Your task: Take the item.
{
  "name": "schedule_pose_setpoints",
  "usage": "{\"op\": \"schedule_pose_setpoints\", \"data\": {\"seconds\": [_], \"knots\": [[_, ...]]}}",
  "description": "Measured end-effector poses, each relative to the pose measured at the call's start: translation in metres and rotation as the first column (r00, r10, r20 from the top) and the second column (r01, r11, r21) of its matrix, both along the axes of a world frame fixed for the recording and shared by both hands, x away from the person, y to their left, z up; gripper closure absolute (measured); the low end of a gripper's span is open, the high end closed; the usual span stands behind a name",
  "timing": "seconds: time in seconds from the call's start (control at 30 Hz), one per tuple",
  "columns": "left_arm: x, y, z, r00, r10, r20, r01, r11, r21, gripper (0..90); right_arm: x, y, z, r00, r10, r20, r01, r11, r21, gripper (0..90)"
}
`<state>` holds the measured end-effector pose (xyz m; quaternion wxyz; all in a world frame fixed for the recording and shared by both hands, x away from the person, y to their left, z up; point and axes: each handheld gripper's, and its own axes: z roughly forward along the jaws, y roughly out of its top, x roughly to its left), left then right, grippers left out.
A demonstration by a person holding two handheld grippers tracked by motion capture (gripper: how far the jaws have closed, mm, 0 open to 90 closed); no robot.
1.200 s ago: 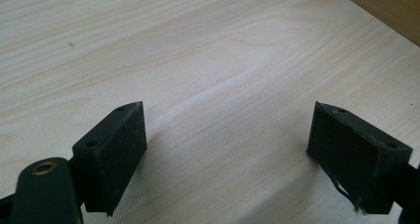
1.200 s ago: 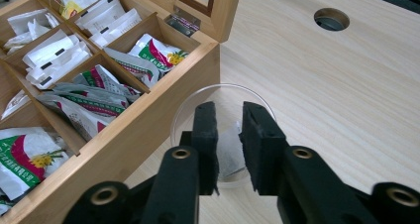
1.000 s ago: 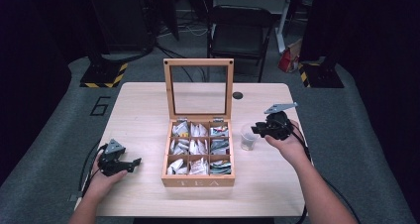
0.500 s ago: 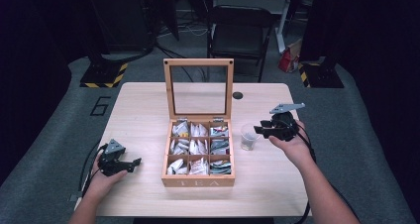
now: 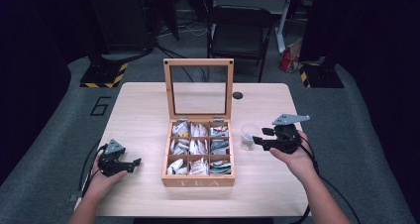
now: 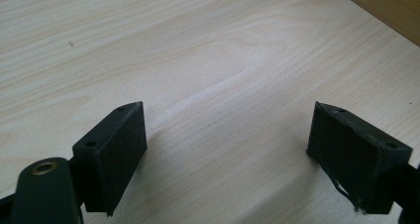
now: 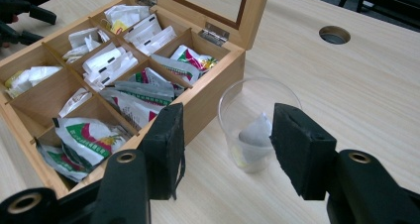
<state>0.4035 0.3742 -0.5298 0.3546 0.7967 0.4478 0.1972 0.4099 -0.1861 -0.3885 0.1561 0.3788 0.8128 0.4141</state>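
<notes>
An open wooden tea box with a raised glass lid stands mid-table, and sachets lie in its compartments. Just right of the box a clear plastic cup stands upright with a tea bag in it. My right gripper is a little right of the cup, pointing at it. Its jaws have just been opening, they do not touch the cup, and nothing is held between them. My left gripper rests open on the bare tabletop left of the box, empty.
A round cable hole sits in the tabletop behind the cup. A black chair stands beyond the far edge. Bare wood lies in front of the box and around the left gripper.
The right gripper has drawn back to the right, away from the cup, and its jaws stand wider. The cup stays on the table. The left hand has not moved.
</notes>
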Motion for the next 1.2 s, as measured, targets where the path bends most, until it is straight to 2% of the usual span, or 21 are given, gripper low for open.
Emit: {"op": "schedule_pose_setpoints", "data": {"seconds": [0.2, 0.53, 0.7, 0.9, 1.2], "knots": [[0.0, 0.0, 0.0, 1.0, 0.002, 0.001, -0.002, 1.0, -0.002, 14.8, -0.012, -0.002, -0.008, 0.9998, 0.007, 0.017, -0.007, 0.9997, -0.023, 46.5], [0.0, 0.0, 0.0, 1.0, 0.003, 0.002, -0.003, 1.0, -0.003, 14.8, -0.028, 0.002, -0.026, 0.9996, 0.022, 0.02, -0.022, 0.9994, -0.026, 47.4], [0.0, 0.0, 0.0, 1.0, 0.003, 0.002, -0.003, 1.0, -0.003, 14.8, -0.03, 0.004, -0.041, 0.9997, 0.021, 0.015, -0.02, 0.9984, -0.053, 48.2], [0.0, 0.0, 0.0, 1.0, 0.003, 0.002, -0.003, 1.0, -0.003, 14.8, -0.03, 0.003, -0.059, 0.9998, 0.015, -0.01, -0.016, 0.9983, -0.056, 48.4], [0.0, 0.0, 0.0, 1.0, 0.004, 0.002, -0.004, 1.0, -0.005, 14.8, -0.032, 0.0, -0.082, 0.9998, 0.002, -0.018, -0.003, 0.9984, -0.056, 48.4]]}}
